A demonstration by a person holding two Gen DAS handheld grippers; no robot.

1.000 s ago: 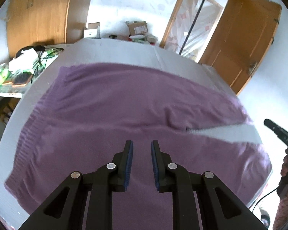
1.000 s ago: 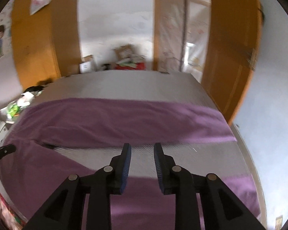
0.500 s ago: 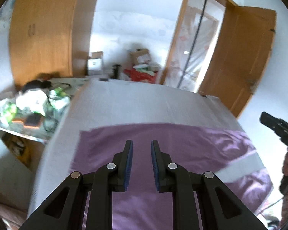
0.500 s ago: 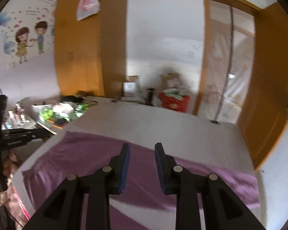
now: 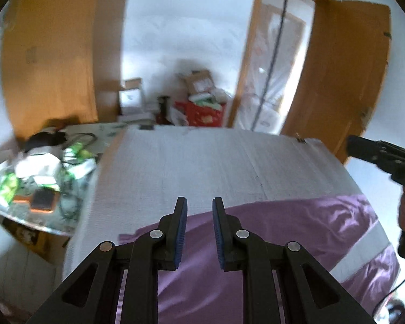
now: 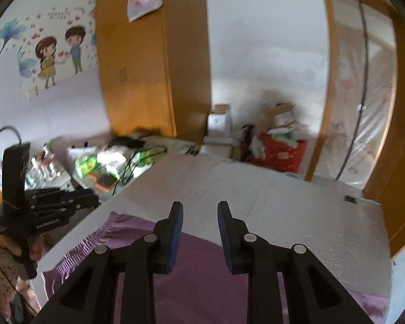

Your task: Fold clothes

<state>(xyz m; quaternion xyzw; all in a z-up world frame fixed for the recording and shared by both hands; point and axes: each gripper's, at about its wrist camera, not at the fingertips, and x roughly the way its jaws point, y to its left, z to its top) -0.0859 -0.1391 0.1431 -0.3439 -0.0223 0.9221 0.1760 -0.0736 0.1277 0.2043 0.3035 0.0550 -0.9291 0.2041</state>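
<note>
1. The purple garment (image 5: pixel 270 232) lies spread on the white bed (image 5: pixel 229 162), filling the lower part of both frames. In the left wrist view a strip of bare bed shows at lower right between two purple parts, so it looks like a fold or two may already be in. Hard to say how many; it's definitely not a compact stack yet.

2. Neither tool holds cloth. The left gripper (image 5: pixel 199 229) has its fingers parted with nothing between them, hanging above the near edge of the garment. Same for the right gripper (image 6: pixel 199 232): fingers released, empty, a slightly wider gap.

3. What's left, probably: regrasp an edge and fold again.

4. View differences: the right wrist view shows the garment's ribbed hem (image 6: pixel 89 243) at lower left, plus the wall cartoon sticker (image 6: pixel 59 54) at upper left. The left view catches the open wooden door (image 5: pixel 345 75) at right, and a cluttered desk (image 5: pixel 35 189) at mid left.
</note>
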